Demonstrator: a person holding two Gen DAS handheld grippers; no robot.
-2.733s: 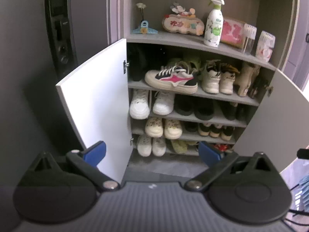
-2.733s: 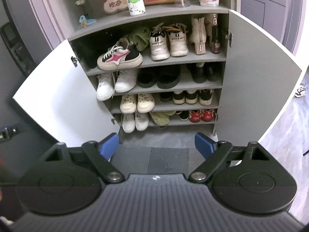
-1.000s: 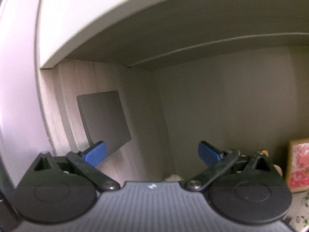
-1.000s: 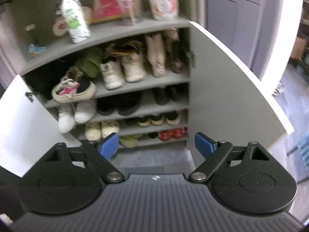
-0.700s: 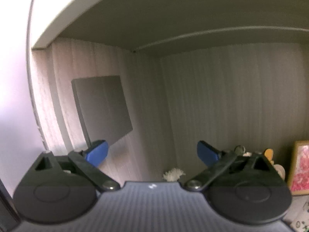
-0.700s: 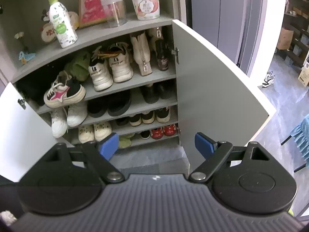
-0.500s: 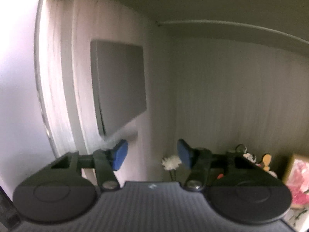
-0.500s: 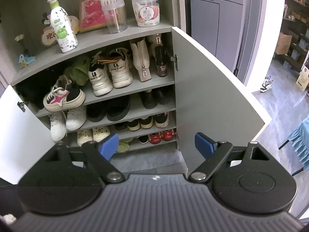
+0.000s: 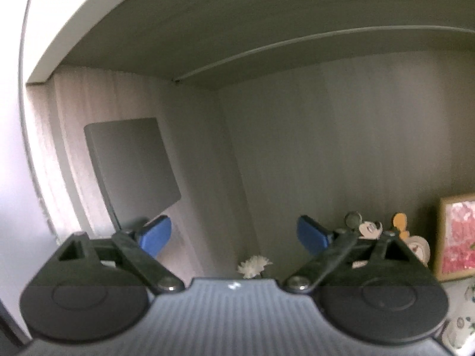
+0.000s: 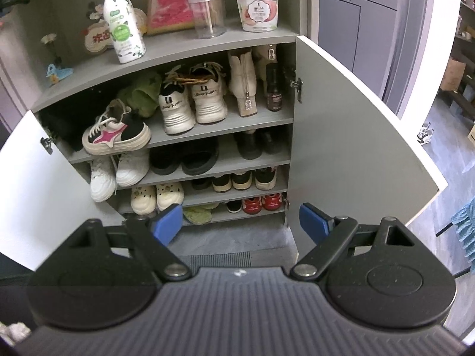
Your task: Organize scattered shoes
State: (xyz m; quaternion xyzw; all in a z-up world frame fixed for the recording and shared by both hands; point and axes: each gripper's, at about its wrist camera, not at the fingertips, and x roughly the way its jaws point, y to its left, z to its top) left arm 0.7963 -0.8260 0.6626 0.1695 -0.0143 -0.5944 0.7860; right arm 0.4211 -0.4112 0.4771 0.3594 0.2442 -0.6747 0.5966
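Observation:
The right wrist view looks into an open shoe cabinet [image 10: 225,124] with several shelves of paired shoes. One cream, black and pink sneaker [image 10: 115,138] lies sideways on the top shoe shelf, its sole over the front edge. My right gripper [image 10: 240,224] hangs open and empty in front of the bottom shelf. The left wrist view holds no shoes, only the upper nook's grey walls. My left gripper [image 9: 234,234] is open and empty there, above a small white flower [image 9: 254,265].
Both cabinet doors stand open, white on the left [image 10: 32,195], grey on the right [image 10: 356,154]. The top ledge carries a spray bottle [image 10: 121,20], a pink picture frame [image 10: 170,9] and two air fresheners. A stray shoe [image 10: 425,133] lies on the floor at far right. A dark panel [image 9: 130,172] is fixed to the nook's left wall.
My left gripper swung up from the shoe shelves into the top nook, narrowed its jaws half a second ago and has opened wide again. The right gripper drifted right and slightly closer.

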